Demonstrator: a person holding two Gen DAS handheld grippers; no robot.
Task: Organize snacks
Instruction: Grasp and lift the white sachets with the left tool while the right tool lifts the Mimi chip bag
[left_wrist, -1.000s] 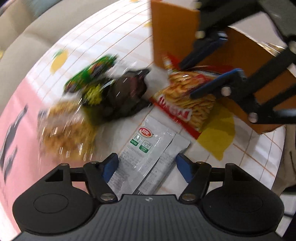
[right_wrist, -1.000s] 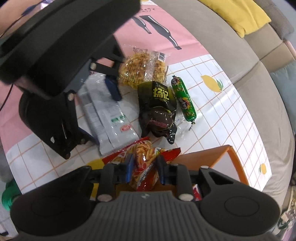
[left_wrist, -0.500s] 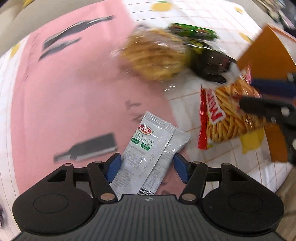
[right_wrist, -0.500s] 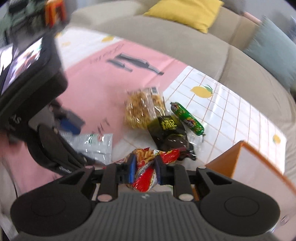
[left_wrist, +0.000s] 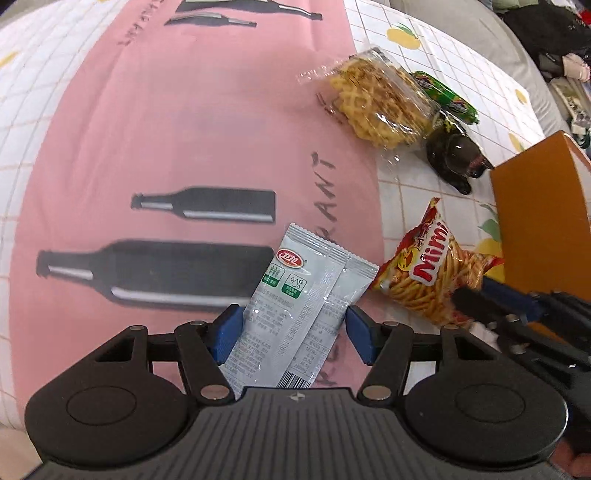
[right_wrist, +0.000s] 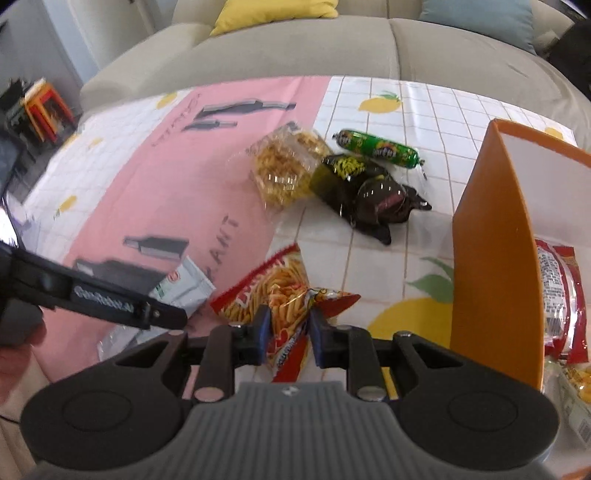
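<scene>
Orange box (right_wrist: 495, 266), red packets (right_wrist: 557, 291) seemingly inside.

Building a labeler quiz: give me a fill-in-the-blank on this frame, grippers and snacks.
1. The right gripper is shut on the red bag of ____ snacks.
2. The left gripper has two ____ sachets between its pads.
3. The green sausage lies on the ____ cloth.
4. The tall box beside the stick bag is ____ on the outside.

Missing words: stick; grey; checked; orange
</scene>
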